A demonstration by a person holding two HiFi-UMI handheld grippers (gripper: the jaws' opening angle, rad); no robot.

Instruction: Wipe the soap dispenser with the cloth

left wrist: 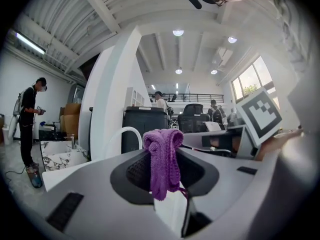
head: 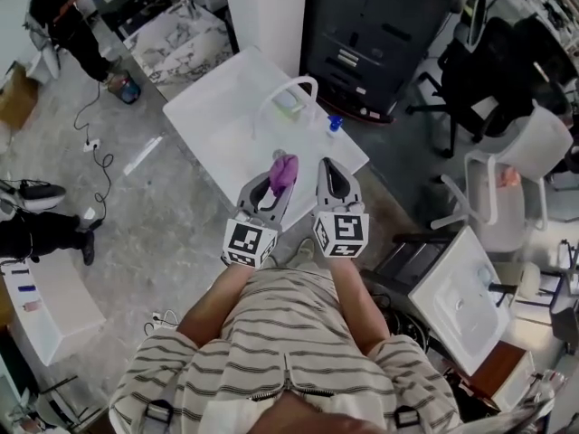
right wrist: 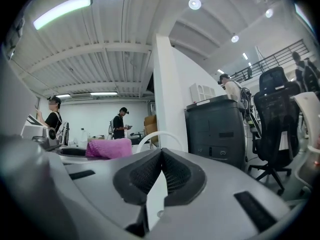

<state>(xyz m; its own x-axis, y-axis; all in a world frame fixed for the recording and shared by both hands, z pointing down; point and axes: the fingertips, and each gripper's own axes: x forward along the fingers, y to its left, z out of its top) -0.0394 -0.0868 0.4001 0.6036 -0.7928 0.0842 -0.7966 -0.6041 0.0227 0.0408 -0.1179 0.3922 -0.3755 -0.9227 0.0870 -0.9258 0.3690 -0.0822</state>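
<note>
my left gripper (left wrist: 162, 153) clamps the purple cloth (left wrist: 161, 170), which hangs down over its jaws. my right gripper (right wrist: 161, 154) is clenched on nothing.

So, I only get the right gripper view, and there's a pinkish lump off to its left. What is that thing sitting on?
Observer: On nothing. It's a purple cloth, pinched between the jaws of the left gripper.
Operator: And what's in front of the two grippers?
Observer: The head view shows a white table just ahead of them.
Operator: Anything on it?
Observer: A small bottle with a blue cap, near the table's right corner.
</note>
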